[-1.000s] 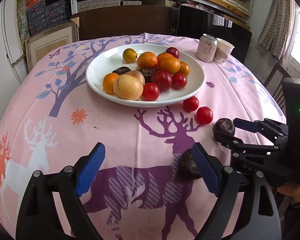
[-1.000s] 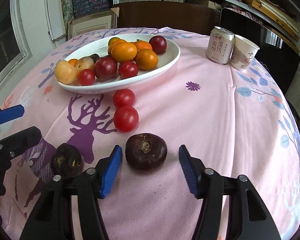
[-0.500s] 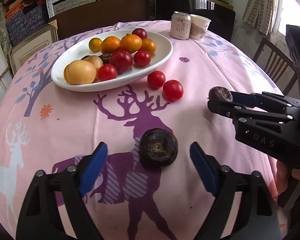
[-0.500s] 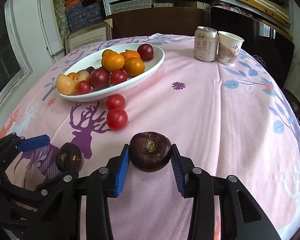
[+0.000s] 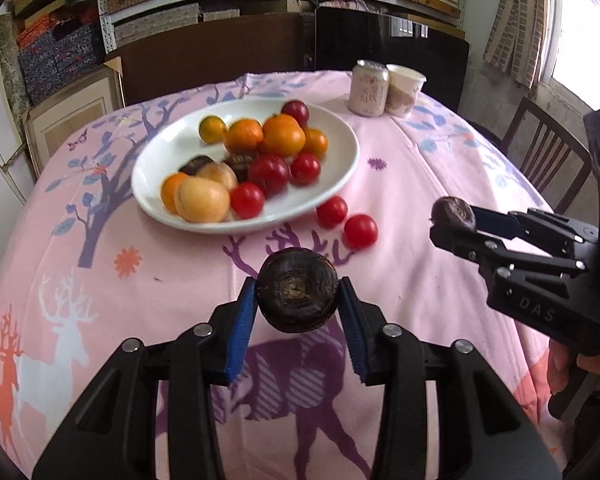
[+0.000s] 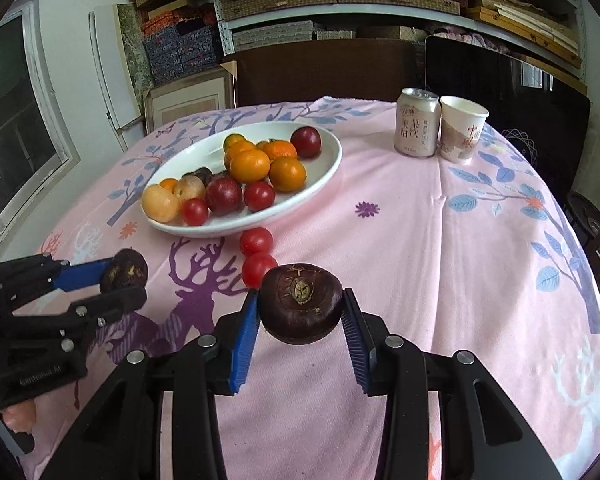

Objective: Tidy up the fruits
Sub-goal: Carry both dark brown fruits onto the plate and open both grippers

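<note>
We hold a dark chestnut in each gripper. The left gripper (image 5: 298,306) has its jaws clamped on one chestnut (image 5: 297,295) at frame centre, lifted off the counter (image 5: 420,280); the right gripper (image 6: 300,314) pinches the other chestnut (image 6: 301,303) likewise, probably for carrying to the plate (image 6: 328,168) at upper left of centre. Two tomatoes (image 6: 257,254) lie on the cloth just before the plate's near rim, in our path. A can (image 6: 417,122) and cup (image 6: 462,130) stand at upper right, well clear.

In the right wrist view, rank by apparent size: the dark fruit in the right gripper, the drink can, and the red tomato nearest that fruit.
1. Dark fruit, though it is nearest the camera.
2. Drink can.
3. Red tomato, partly hidden by the fruit.
</note>
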{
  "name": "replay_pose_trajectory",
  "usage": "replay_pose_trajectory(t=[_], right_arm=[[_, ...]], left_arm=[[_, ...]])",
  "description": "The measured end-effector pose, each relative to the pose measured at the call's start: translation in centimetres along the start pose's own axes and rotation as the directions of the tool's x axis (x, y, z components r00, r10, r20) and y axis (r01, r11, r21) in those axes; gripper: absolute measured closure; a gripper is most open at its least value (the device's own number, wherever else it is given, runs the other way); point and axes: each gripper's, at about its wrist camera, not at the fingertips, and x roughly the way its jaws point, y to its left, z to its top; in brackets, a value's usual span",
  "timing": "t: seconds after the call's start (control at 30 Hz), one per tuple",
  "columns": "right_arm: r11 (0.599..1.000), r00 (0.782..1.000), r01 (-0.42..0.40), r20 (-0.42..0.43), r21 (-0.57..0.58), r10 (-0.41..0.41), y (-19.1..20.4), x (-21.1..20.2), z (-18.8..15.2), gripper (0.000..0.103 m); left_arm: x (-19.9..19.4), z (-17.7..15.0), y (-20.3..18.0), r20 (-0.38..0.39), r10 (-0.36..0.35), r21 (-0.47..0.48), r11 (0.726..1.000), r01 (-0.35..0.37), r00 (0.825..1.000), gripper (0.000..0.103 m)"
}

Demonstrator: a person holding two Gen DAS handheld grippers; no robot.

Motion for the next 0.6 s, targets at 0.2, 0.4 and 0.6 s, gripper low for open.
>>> replay_pose_trajectory(t=[0.2,0.4,0.6], right_arm=[[0.999,0.995,-0.019,0.1,-0.032,0.022,1.2,-1.5,3.9,0.062],[0.992,0.985,-0.126,0.117,0.004,0.125,2.6,1.1,7.1,0.062],[0.983,0.98,-0.184,0.082,0.008,0.183,4.5,5.7,9.5,0.062]], left_arm=[[-1.7,4.6,3.1,0.094,0.039,-0.063,0.997,-0.033,0.995,0.063],[1.4,7.3,6.0,0.076,0.072,-0.174,0.983,-0.058,0.994,0.063],[5.2,8.3,7.7,0.026,0.087,-0.219,0.972,-0.079,0.996,0.063]])
